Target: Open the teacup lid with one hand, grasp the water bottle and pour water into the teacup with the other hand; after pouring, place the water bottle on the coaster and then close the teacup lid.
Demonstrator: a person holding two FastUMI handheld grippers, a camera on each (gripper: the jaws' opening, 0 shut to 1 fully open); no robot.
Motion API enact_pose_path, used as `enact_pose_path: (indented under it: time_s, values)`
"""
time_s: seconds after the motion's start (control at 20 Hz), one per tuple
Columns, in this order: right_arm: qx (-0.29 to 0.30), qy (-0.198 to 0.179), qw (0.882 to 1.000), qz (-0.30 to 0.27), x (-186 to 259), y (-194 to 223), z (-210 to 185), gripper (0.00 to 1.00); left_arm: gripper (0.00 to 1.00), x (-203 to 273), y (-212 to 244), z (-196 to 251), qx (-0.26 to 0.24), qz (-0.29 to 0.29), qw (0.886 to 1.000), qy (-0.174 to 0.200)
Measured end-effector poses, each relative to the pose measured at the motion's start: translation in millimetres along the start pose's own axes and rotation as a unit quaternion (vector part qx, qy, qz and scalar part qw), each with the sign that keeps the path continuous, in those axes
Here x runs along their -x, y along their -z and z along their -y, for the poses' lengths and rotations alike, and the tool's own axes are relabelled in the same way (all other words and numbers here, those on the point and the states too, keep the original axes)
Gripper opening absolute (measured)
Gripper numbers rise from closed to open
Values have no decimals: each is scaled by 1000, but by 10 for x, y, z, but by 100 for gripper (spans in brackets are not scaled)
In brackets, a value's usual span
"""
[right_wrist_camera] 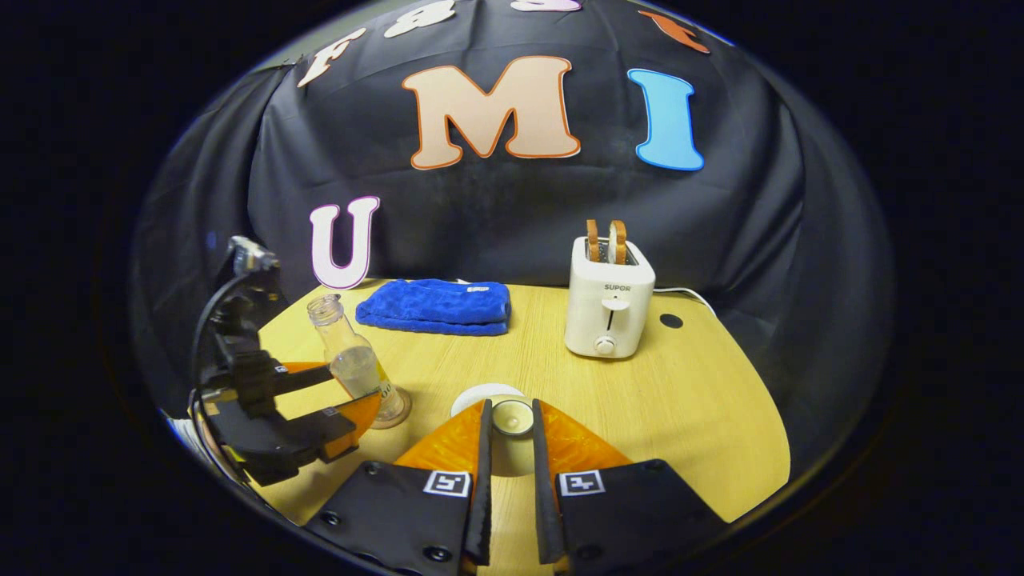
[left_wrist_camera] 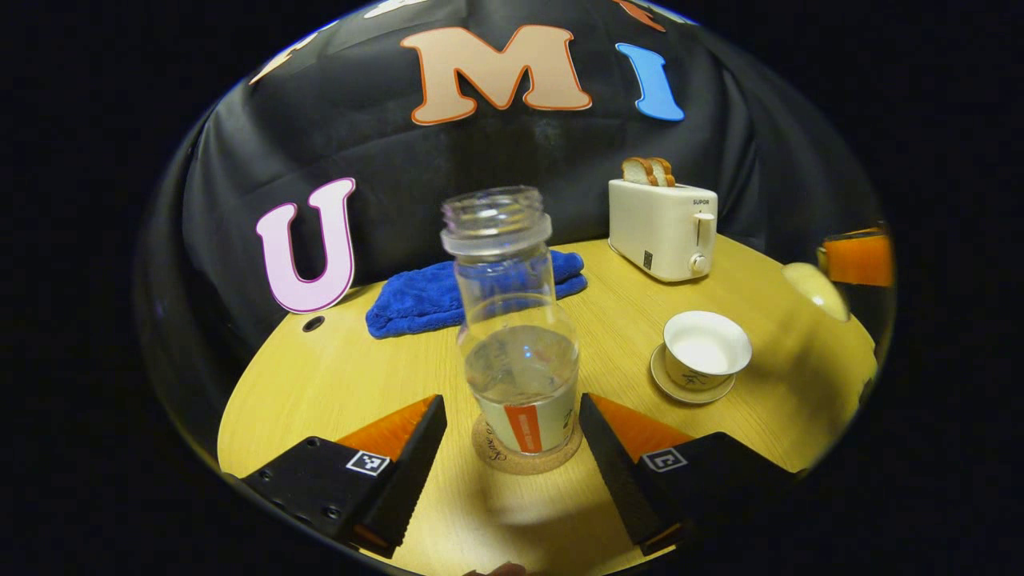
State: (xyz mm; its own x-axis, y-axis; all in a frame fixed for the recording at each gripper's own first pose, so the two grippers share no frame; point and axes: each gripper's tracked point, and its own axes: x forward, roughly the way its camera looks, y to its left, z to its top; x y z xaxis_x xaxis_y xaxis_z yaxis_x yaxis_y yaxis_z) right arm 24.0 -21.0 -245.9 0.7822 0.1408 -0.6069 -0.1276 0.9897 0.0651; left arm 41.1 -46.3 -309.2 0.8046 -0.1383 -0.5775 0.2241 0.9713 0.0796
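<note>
Right gripper (right_wrist_camera: 512,436) clamped on lid (right_wrist_camera: 512,417)

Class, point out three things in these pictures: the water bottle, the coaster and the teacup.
water bottle (left_wrist_camera: 512,320), left gripper view, on its clear glass body.
coaster (left_wrist_camera: 490,454), left gripper view, on its cork rim left of the bottle.
teacup (left_wrist_camera: 707,346), left gripper view, on its white inside.

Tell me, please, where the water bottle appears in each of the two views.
Left gripper view: the water bottle stands at centre on the coaster, between that gripper's open fingers.
Right gripper view: it stands at lower left, beside the left gripper.
Shared landmark: the white toaster.
</note>
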Motion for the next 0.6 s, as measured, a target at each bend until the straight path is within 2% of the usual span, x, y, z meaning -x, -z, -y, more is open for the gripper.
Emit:
enact_pose_path:
  time_s: [0.25,0.55,0.6]
  values:
    - [-8,-12,1000,-4,-386,26,-71,26,97,347,-101,21,3,17,1000,8]
    - [-1,-17,1000,-17,-663,153,-113,26,97,669,-166,-183,10,27,999,-17]
    - [4,-17,1000,-18,-715,198,-123,24,97,706,-199,-245,11,31,999,-23]
